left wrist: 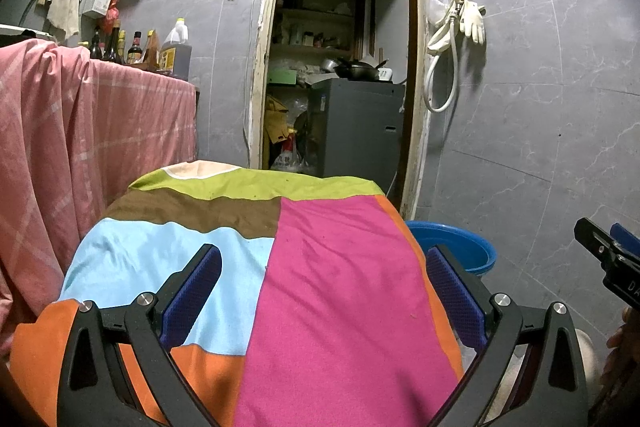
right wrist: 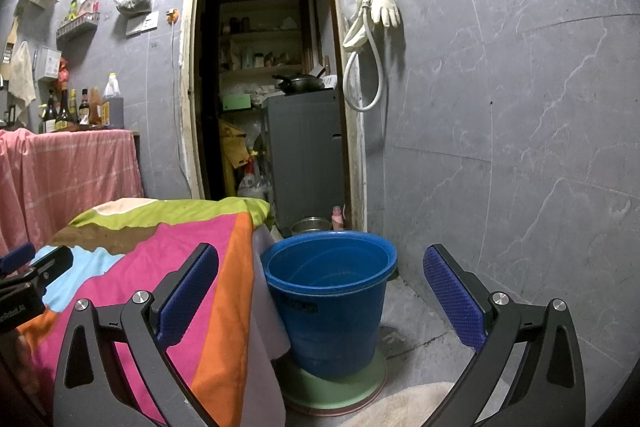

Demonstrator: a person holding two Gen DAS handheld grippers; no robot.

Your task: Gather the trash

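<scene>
My left gripper (left wrist: 322, 287) is open and empty, held over a table draped in a patchwork cloth (left wrist: 320, 287) of pink, blue, orange, brown and green. My right gripper (right wrist: 320, 291) is open and empty, facing a blue bucket (right wrist: 328, 303) that stands on the floor just right of the table. The bucket looks empty inside; its rim also shows in the left wrist view (left wrist: 456, 239). The right gripper shows at the right edge of the left wrist view (left wrist: 612, 259). The left gripper shows at the left edge of the right wrist view (right wrist: 28, 267). No trash item is visible on the cloth.
A pink-draped counter (left wrist: 80, 131) with several bottles (left wrist: 136, 47) stands at the left. An open doorway (right wrist: 272, 87) ahead leads to a storeroom with a grey cabinet (right wrist: 304, 155). Gloves and a hose (right wrist: 376, 19) hang on the grey tiled wall. The bucket sits on a green disc (right wrist: 340, 387).
</scene>
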